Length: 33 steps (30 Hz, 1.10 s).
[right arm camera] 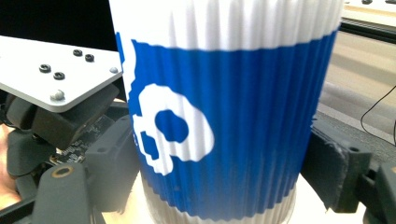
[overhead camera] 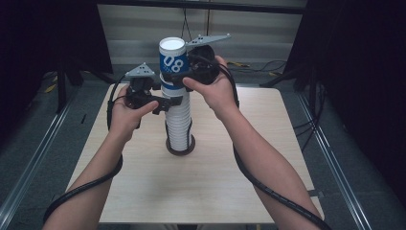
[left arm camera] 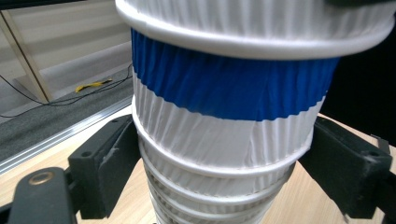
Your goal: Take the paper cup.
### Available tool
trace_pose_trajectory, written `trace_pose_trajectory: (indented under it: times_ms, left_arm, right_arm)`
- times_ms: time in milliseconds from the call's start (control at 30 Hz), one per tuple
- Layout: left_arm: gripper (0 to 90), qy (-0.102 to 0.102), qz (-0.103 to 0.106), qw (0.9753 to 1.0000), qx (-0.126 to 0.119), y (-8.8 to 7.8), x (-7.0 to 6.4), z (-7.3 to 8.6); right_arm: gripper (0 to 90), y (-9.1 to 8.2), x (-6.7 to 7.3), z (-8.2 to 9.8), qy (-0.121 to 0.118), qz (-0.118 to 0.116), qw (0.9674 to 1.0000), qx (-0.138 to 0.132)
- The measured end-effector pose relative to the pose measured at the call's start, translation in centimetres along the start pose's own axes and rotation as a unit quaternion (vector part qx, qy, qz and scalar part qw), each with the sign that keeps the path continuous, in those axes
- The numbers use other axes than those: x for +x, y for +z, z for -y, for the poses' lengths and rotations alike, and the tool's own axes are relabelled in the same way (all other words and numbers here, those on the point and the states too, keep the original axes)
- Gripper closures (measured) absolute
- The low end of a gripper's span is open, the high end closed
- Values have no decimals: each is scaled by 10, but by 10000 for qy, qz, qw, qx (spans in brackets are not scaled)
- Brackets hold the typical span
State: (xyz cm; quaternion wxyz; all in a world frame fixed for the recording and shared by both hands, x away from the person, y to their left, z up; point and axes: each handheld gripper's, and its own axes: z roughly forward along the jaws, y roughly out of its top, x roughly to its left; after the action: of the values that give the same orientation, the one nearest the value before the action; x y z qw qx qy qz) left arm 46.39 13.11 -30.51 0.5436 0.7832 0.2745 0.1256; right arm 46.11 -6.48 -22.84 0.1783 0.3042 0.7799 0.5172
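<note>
Two claws clamp cup stack: right claw on top cup, left claw just below.

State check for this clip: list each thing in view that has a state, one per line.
Cup stack: upright on the table, nested.
Top cup: upright, partly raised out of the stack, mouth open.
Left gripper: jaws closed on the stack below the top cup.
Right gripper: jaws closed on the top cup's blue band.
</note>
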Motion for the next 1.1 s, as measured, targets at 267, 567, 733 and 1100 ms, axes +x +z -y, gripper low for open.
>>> trace_pose_trajectory:
  times_ms: [267,567,733,1100]
  left_arm:
    - [138,3,4,10000,-7,0,0,0]
    - [138,15,-2,10000,-4,0,-1,0]
    - [138,25,-8,10000,11,0,-1,0]
    - [138,55,9,10000,7,0,-1,0]
  right_arm:
    - [202,-3,0,-4,10,-5,10000,-56]
    - [202,-7,0,-8,31,-5,9999,-125]
    - [202,-9,0,-11,31,0,9999,-155]
    - [202,-14,0,-16,58,-24,9997,-232]
